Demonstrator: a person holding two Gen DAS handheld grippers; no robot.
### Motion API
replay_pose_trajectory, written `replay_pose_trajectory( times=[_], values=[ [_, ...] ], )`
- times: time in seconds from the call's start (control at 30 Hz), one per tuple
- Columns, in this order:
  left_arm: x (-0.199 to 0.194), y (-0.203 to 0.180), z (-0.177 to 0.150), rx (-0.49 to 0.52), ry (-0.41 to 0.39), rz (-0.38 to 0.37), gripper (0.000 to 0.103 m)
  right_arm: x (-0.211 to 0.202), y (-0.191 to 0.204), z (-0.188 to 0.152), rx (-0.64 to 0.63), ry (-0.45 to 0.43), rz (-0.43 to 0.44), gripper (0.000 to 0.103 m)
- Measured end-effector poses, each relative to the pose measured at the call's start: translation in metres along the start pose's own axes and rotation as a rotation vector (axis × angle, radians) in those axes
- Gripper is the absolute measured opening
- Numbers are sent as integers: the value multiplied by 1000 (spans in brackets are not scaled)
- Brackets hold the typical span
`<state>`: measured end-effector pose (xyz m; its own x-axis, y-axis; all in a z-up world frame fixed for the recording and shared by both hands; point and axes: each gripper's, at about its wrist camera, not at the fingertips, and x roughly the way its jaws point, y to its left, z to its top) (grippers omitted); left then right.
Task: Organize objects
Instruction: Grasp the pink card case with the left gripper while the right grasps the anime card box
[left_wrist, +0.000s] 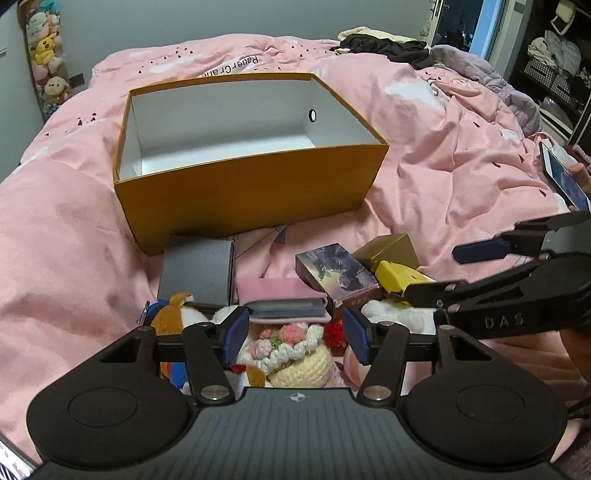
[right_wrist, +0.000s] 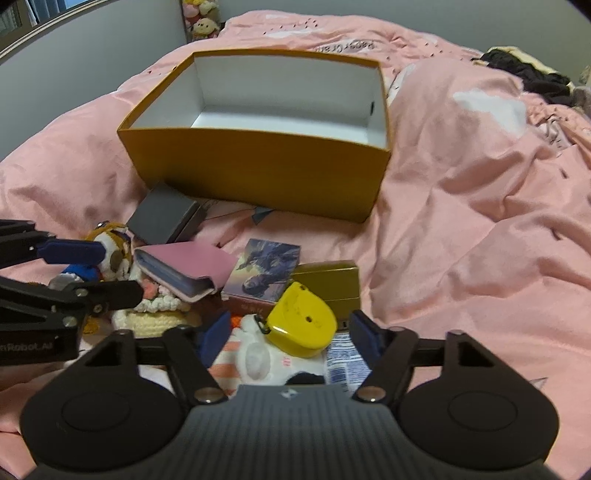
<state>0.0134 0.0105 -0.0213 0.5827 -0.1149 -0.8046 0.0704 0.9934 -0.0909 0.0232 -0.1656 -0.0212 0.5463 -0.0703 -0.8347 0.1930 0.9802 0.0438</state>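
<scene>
An empty orange box with a white inside stands on the pink bed. In front of it lies a pile: a grey box, a pink card wallet, a picture card box, a gold box, a yellow case and plush toys. My left gripper is open above a crocheted cake toy. My right gripper is open around the yellow case and a white plush.
The pink duvet is rumpled on the right. Dark clothes lie at the far edge. Plush toys hang by the left wall. A hand holds a phone at the right.
</scene>
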Motion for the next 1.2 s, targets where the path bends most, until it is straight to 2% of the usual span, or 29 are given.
replay_pose_trajectory(
  times=[0.13,0.27,0.4,0.53,0.63,0.77,0.93,1.0,1.2],
  values=[
    [11,11,10,-64,31,-2,66,9,4,7,-29,8,44,54],
    [28,19,22,-122,93,17,66,24,16,17,-68,3,57,46],
    [45,28,27,-183,176,17,66,41,27,23,-105,17,64,42],
    [55,44,27,-291,232,-22,66,48,35,25,-156,26,83,42],
    [59,52,30,-334,254,-46,66,52,38,26,-174,21,68,37],
    [73,59,31,-398,300,-107,66,56,38,28,-169,6,3,32],
    [76,65,37,-477,291,-158,66,60,30,30,-156,10,-30,32],
    [77,70,39,-505,291,-186,64,61,27,31,-143,12,-34,32],
    [95,97,45,-675,340,-273,56,66,23,35,-126,23,-43,32]
  ],
)
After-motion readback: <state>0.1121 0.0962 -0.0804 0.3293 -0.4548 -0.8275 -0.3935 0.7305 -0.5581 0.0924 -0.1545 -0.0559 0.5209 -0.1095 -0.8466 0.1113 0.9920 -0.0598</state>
